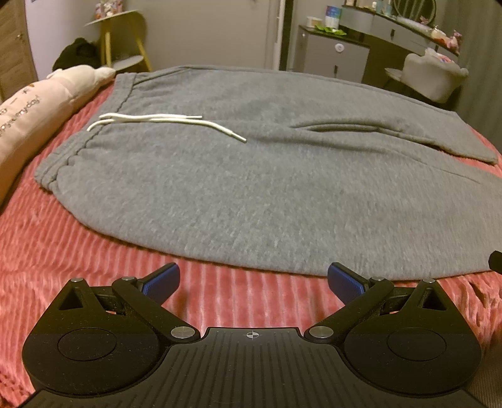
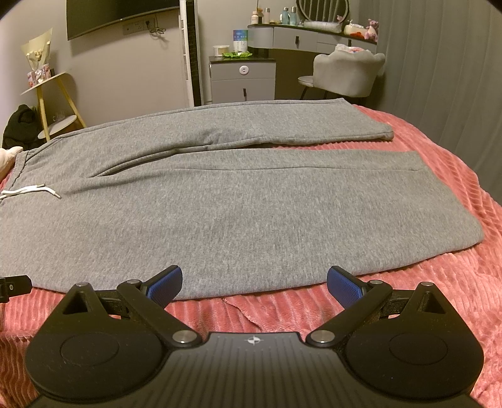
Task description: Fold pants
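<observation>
The grey pants (image 2: pixel 219 201) lie flat on the pink ribbed bedspread (image 2: pixel 439 282), long axis running left to right: waistband at the left end, both leg hems at the right. At the waistband the white drawstring (image 1: pixel 166 122) trails rightward over the fabric. Left of the waistband sits a pale pink plush pillow (image 1: pixel 40 106), touching or nearly touching it; the blur there makes it hard to say which. The two legs lie side by side, the far one angled slightly away from the near one, with a thin gap opening toward the hems.

The left gripper (image 1: pixel 252 282) hovers over the bedspread just short of the pants' near edge, blue pads spread wide, holding nothing. The right gripper (image 2: pixel 254 284) is likewise released, its pads apart at the near edge of the pants.

Beyond the pants, from left: a yellow-legged side table (image 2: pixel 56 103), a wall-mounted screen (image 2: pixel 119 15), a grey cabinet (image 2: pixel 243 81), a grey chair (image 2: pixel 345 75) and a vanity desk (image 2: pixel 313 37).
</observation>
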`<state>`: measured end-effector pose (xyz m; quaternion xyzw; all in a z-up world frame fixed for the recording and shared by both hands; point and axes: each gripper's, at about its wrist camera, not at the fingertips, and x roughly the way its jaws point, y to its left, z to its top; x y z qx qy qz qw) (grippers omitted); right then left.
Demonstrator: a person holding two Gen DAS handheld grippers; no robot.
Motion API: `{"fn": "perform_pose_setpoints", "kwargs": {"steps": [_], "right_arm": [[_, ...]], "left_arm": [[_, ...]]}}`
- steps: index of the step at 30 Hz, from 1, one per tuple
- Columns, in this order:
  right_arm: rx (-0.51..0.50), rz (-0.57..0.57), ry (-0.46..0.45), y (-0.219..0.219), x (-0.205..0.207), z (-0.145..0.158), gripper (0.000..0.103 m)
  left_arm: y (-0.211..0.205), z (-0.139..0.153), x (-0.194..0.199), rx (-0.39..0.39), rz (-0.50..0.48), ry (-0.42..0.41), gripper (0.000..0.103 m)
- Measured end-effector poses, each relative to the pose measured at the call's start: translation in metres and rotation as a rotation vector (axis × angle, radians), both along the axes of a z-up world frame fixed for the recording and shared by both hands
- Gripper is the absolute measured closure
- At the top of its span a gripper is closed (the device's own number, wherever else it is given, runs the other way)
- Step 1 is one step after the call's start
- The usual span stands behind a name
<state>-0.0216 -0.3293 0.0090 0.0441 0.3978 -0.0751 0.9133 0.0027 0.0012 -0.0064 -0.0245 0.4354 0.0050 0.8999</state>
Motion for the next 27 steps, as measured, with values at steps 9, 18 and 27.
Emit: {"fn": "perform_pose_setpoints", "kwargs": {"steps": [9, 18, 27], "right_arm": [[0.014, -0.002, 0.006, -0.0015, 0.0011, -0.0011, 0.004], [0.019, -0.001, 0.010, -0.0022, 0.0020, -0.0010, 0.004], [0.037, -0.003, 0.007, -0.0047, 0.0014, 0.0007, 0.004]], "left_arm": [[-0.0007, -0.0024, 0.0025, 0.004, 0.001, 0.013, 0.000], [-0.0013, -0.0028, 0.0033, 0.010, -0.002, 0.019, 0.000], [-0.0033, -0.0004, 0.0017, 0.025, -0.003, 0.011, 0.000]]}}
